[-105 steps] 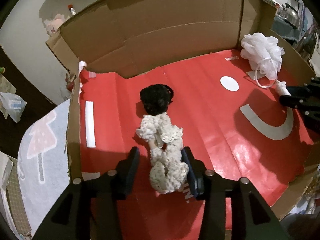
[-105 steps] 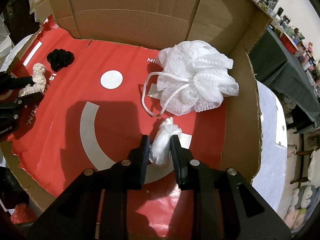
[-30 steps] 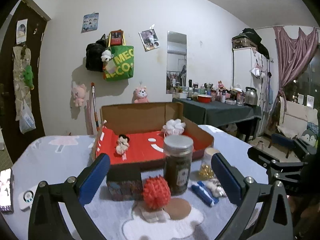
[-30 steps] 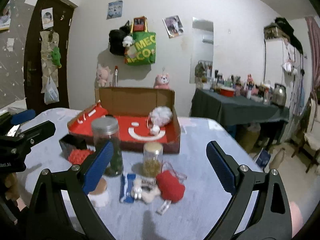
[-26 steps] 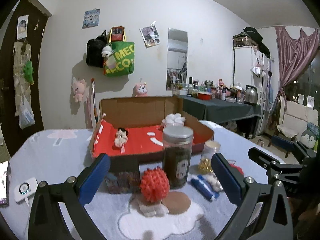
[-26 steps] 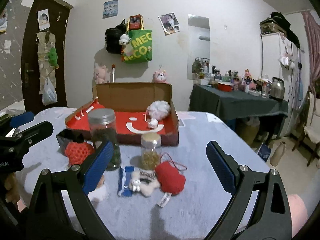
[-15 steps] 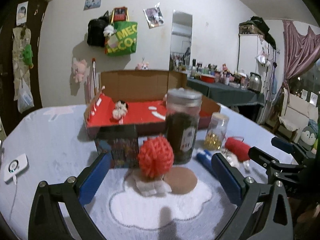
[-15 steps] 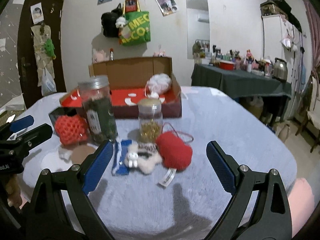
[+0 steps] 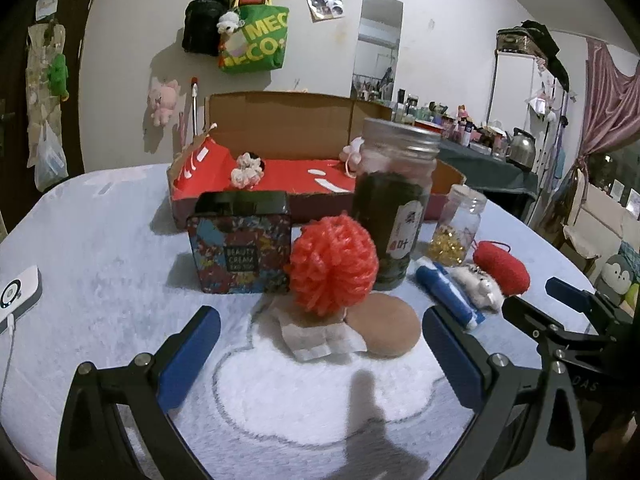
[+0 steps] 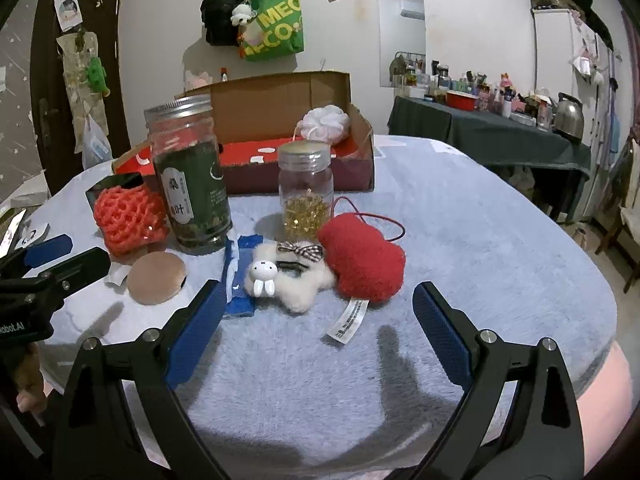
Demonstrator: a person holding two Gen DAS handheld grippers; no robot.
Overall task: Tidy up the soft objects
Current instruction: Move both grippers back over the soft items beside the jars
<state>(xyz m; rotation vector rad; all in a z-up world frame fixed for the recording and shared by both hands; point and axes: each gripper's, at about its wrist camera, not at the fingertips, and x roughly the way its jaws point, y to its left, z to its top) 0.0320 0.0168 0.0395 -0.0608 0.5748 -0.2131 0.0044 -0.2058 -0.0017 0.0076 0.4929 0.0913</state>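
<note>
The left hand-held gripper hangs low over the table with its blue-padded fingers spread wide and nothing between them. Just ahead of it lie a round tan puff and a white tag, with an orange-red mesh pouf behind them, touching a patterned tin. A tall dark jar stands just behind the pouf.

The right hand-held gripper is also spread wide and empty. In front of it lie a cream plush star with a small white rabbit and, touching it on the right, a red plush heart with a white label. A blue tube lies to the star's left. A small glass jar of gold bits stands behind them.

Farther back sits an open cardboard box with a red floor, holding a cream crocheted doll on the left and a white mesh sponge on the right.
</note>
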